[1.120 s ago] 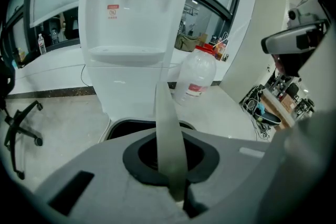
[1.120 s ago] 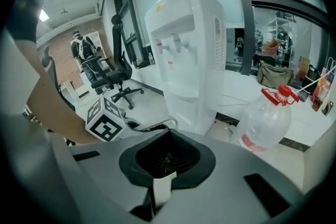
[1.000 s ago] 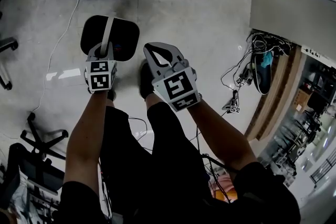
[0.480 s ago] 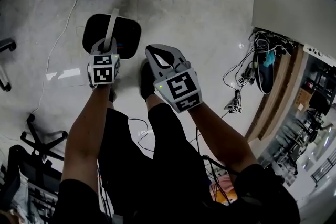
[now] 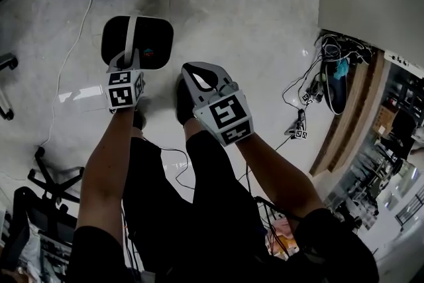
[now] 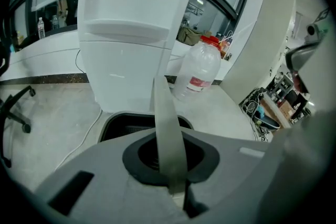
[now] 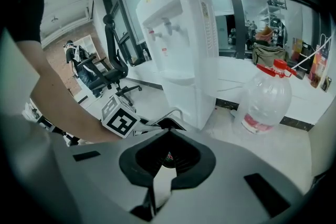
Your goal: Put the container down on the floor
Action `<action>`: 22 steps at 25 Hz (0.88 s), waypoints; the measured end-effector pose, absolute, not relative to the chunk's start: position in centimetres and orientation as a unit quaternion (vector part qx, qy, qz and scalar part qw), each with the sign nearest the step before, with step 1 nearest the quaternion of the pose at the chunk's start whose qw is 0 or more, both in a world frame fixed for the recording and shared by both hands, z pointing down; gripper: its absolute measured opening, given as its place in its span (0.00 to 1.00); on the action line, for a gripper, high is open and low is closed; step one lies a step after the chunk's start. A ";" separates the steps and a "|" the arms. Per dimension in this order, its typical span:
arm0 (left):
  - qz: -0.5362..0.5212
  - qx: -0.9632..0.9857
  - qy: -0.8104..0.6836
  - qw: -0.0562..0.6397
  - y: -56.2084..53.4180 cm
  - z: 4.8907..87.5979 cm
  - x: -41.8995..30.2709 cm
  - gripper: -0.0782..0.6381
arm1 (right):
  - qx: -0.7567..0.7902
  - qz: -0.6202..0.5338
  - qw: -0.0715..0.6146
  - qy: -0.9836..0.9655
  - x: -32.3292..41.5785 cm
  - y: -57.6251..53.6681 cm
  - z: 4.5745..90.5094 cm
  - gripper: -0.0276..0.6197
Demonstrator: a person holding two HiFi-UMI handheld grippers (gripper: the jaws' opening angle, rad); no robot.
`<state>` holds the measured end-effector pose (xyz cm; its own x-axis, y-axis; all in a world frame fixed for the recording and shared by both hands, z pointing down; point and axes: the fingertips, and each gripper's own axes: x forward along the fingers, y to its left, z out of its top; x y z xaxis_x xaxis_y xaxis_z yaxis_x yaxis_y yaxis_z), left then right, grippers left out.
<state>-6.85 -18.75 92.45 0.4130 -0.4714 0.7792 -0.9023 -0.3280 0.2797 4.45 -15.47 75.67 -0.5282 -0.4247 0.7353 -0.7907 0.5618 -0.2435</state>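
Now: black container held by its handle, low at the floor.
Grey floor (image 5: 252, 56) fills the head view, and a white dispenser (image 6: 126, 34) stands at its far edge. The container (image 5: 156, 36) sits just in front of the dispenser's base; whether it touches the floor cannot be told. A clear bottle (image 6: 198, 72) with a red cap stands beside the dispenser. The left tongs (image 5: 128, 57) are clenched on the pale handle (image 5: 130, 36), which arches over the container. The right tongs (image 5: 189, 69), just beside them, are pressed together with nothing in them.
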 end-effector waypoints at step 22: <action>0.372 0.742 -0.426 0.360 -13.7 93.2 -8.3 0.23 | 0.364 0.315 0.301 -0.823 3.5 -14.3 75.8 0.04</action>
<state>-8.33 -13.71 93.20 0.3598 -0.3638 0.8592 -0.9003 -0.3770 0.2174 3.53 -14.32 75.84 -0.5532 -0.4098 0.7252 -0.7890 0.5371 -0.2984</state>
